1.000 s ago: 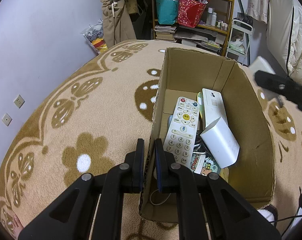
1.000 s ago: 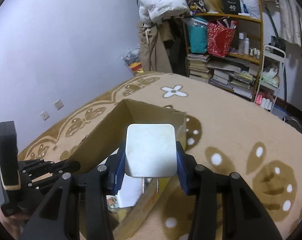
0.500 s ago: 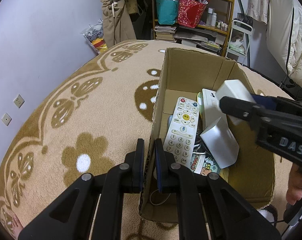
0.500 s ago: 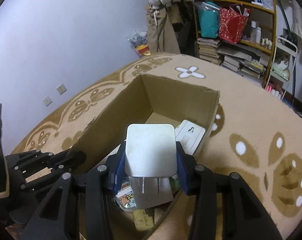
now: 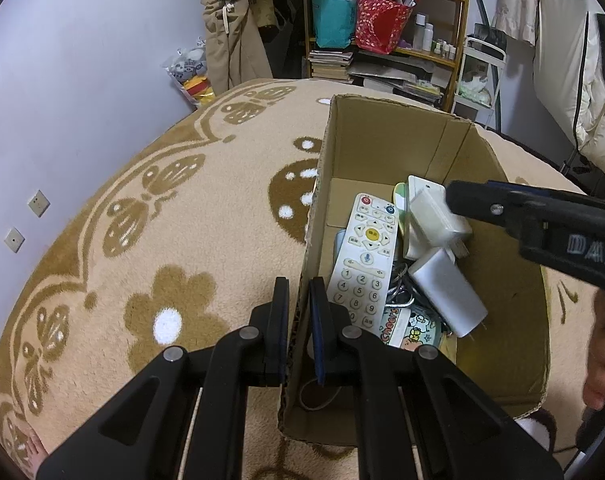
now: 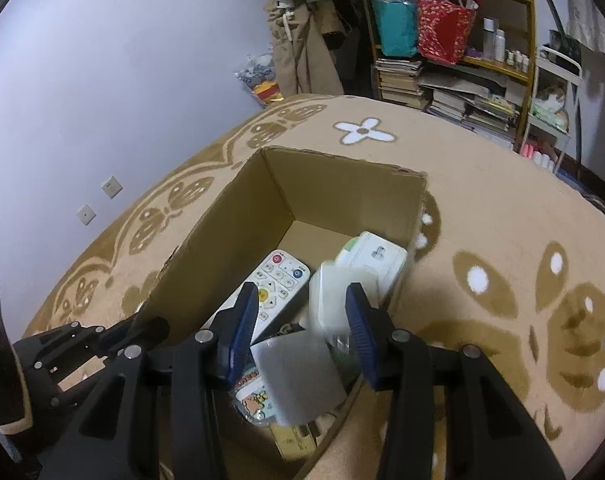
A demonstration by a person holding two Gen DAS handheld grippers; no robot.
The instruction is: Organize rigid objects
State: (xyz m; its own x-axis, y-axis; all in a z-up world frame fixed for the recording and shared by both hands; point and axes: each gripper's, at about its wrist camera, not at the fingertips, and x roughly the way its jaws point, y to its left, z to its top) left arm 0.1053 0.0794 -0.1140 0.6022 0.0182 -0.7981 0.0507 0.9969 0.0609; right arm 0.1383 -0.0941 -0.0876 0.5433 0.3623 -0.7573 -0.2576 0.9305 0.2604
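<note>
Beige carpet (image 5: 206, 208) with brown flower and butterfly motifs, lavender wall at left, cluttered wooden shelf (image 5: 386, 36) at the far side with a teal bag and a red bag.

Cardboard box (image 5: 386, 144) — open-topped, standing on the carpet, right of centre in the left wrist view. Contents:
- white remote control (image 5: 362, 264), lying lengthwise along the left side, red button at the far end;
- flat white box (image 6: 376, 258) at the far right inside corner;
- grey-white adapter (image 5: 448, 292), tilted, in the near half just right of the remote, prongs showing at its near end;
- small cartoon-printed pack (image 5: 406, 328) at the near end, partly under the adapter;
- white charger (image 5: 434, 216), blurred in the right wrist view, inside the box over the other things, against the flat white box.

Left claw (image 5: 298, 320) — narrow, its two fingers pinched on the box's left wall, one finger outside and one inside.

Right claw (image 6: 300, 328) — spread wide over the near right part of the box; the white charger lies just ahead of its right finger, and whether that finger touches the charger cannot be told. The grey-white adapter lies below, between the fingers.
</note>
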